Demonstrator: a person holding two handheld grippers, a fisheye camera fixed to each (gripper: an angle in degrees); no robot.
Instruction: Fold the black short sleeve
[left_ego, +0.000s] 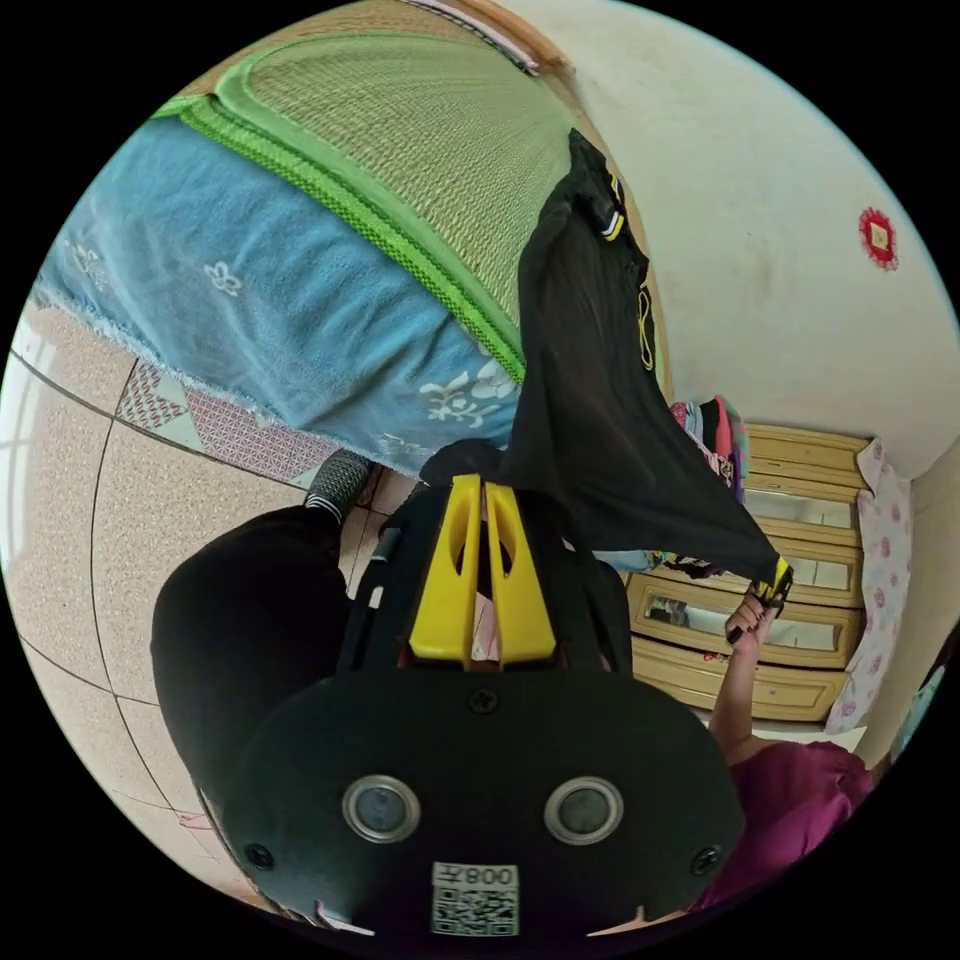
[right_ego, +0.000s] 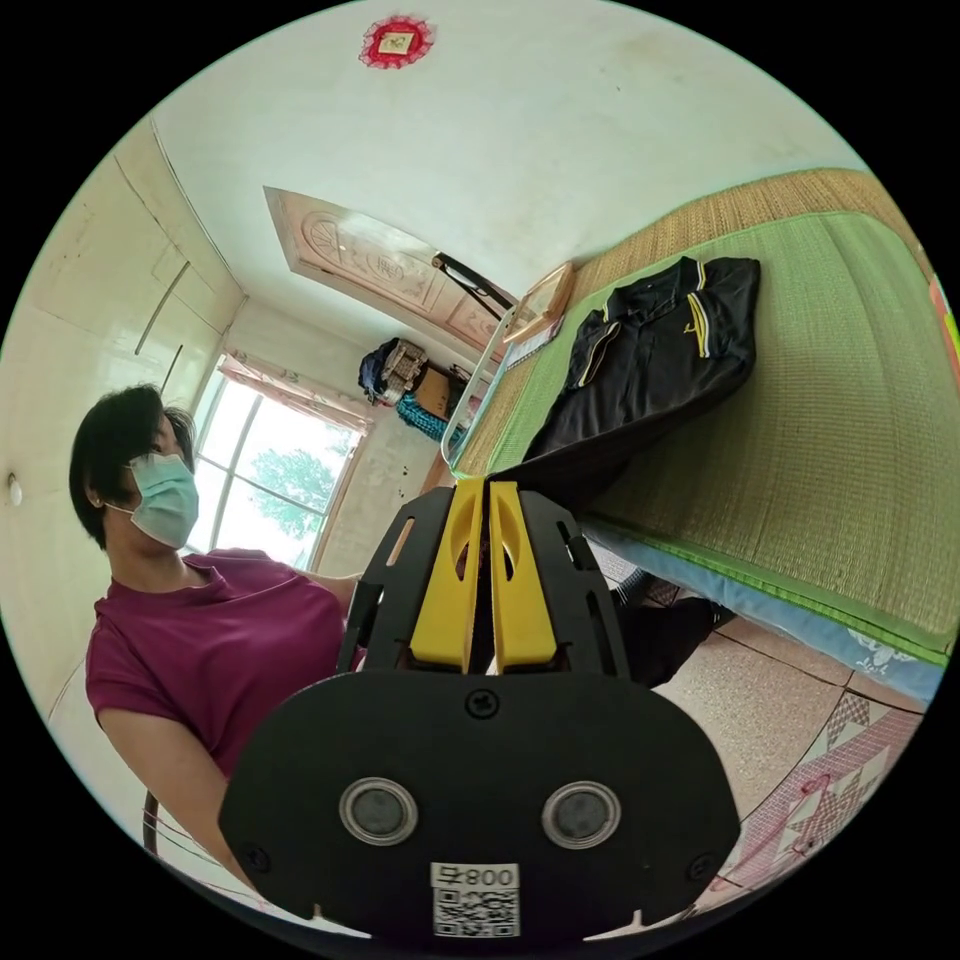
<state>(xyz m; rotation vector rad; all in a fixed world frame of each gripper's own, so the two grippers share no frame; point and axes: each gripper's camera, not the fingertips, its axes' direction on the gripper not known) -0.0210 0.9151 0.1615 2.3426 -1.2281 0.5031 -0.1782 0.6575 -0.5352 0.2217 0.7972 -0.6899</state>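
The black short-sleeve shirt (left_ego: 590, 400), with yellow-and-white trim at collar and cuffs, lies partly on the green woven mat (left_ego: 420, 130) of a bed, its hem end lifted off the edge. In the left gripper view my left gripper (left_ego: 483, 487) has its yellow jaws shut on one hem corner. The right gripper (left_ego: 772, 585), held in a hand, pinches the other corner, so the hem is stretched between them. In the right gripper view my right gripper (right_ego: 487, 487) is shut on the hem, and the shirt (right_ego: 650, 370) runs from it up across the mat (right_ego: 820, 420), collar at the far end.
A blue sheet (left_ego: 250, 290) hangs below the mat over a tiled floor (left_ego: 80, 480). A wooden dresser (left_ego: 800, 570) stands by the wall. The person in a magenta top (right_ego: 200, 640) stands at the bedside, a dark trouser leg (left_ego: 250, 620) close to my left gripper. A window (right_ego: 270, 480) is behind.
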